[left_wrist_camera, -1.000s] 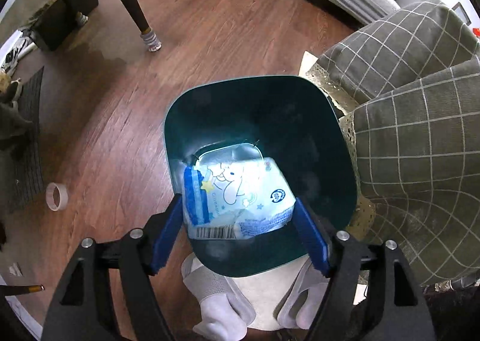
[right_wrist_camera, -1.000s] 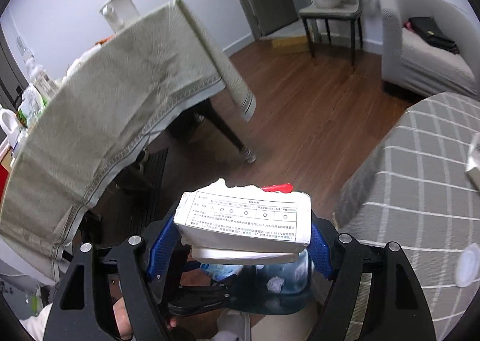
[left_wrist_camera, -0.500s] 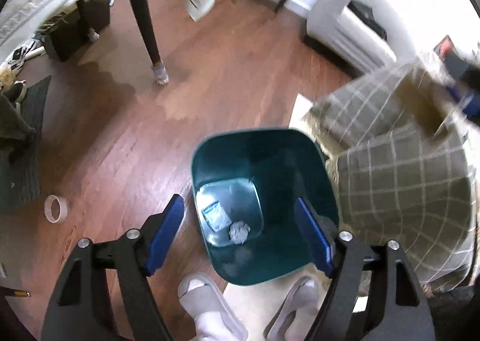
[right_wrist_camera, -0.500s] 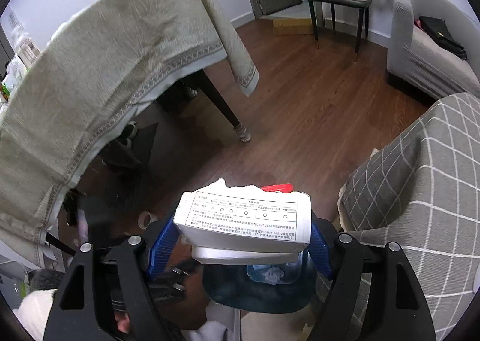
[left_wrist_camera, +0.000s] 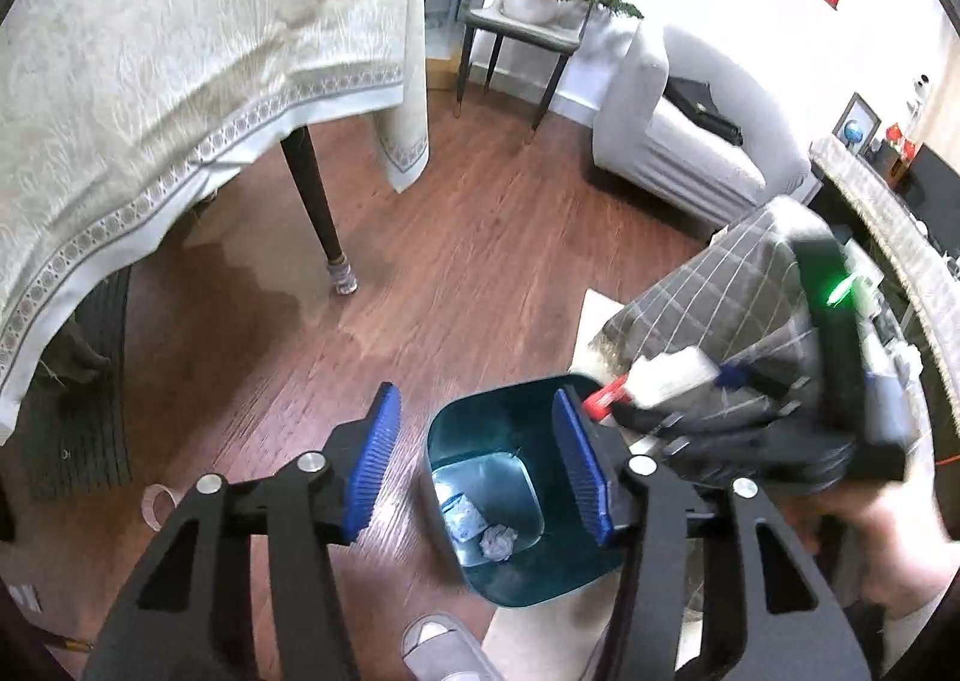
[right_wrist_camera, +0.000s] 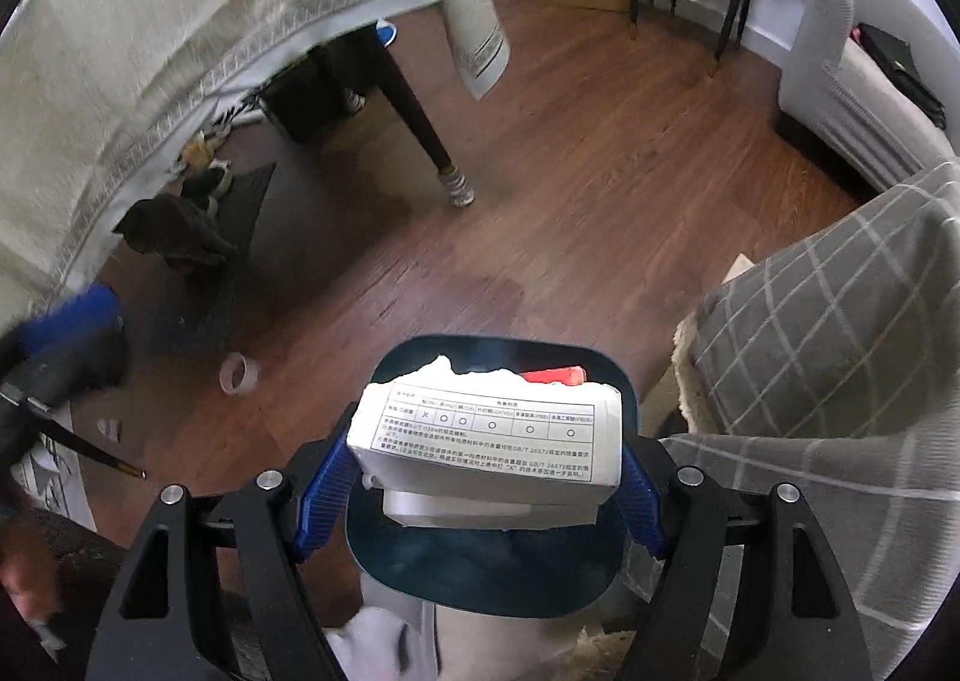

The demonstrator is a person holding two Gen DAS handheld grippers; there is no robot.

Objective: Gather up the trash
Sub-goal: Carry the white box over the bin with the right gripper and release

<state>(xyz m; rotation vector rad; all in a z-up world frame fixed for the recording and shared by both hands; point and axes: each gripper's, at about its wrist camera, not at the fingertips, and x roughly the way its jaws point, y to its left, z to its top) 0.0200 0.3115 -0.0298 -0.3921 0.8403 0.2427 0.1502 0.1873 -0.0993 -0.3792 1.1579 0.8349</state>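
A dark teal trash bin point(left_wrist_camera: 543, 579) stands on the wood floor beside a plaid sofa. A blue-white wrapper point(left_wrist_camera: 463, 518) and a crumpled paper ball point(left_wrist_camera: 497, 542) lie at its bottom. My left gripper point(left_wrist_camera: 477, 465) is open and empty, raised high above the bin. My right gripper point(right_wrist_camera: 480, 477) is shut on a white printed box point(right_wrist_camera: 489, 441) with a torn top and a red strip, held right over the bin point(right_wrist_camera: 480, 573). The box also shows in the left wrist view point(left_wrist_camera: 672, 375), at the bin's far right rim.
A tape roll point(right_wrist_camera: 239, 373) and a pencil point(right_wrist_camera: 102, 456) lie on the floor left of the bin. A table with a long cloth point(left_wrist_camera: 180, 51) and dark leg point(left_wrist_camera: 318, 213) stands behind. A plaid sofa point(right_wrist_camera: 840, 333) is right, a white armchair point(left_wrist_camera: 672, 141) farther back.
My left gripper let the blue-white wrapper fall into the bin, then rose and pulled back. My right gripper carried the white box down over the bin.
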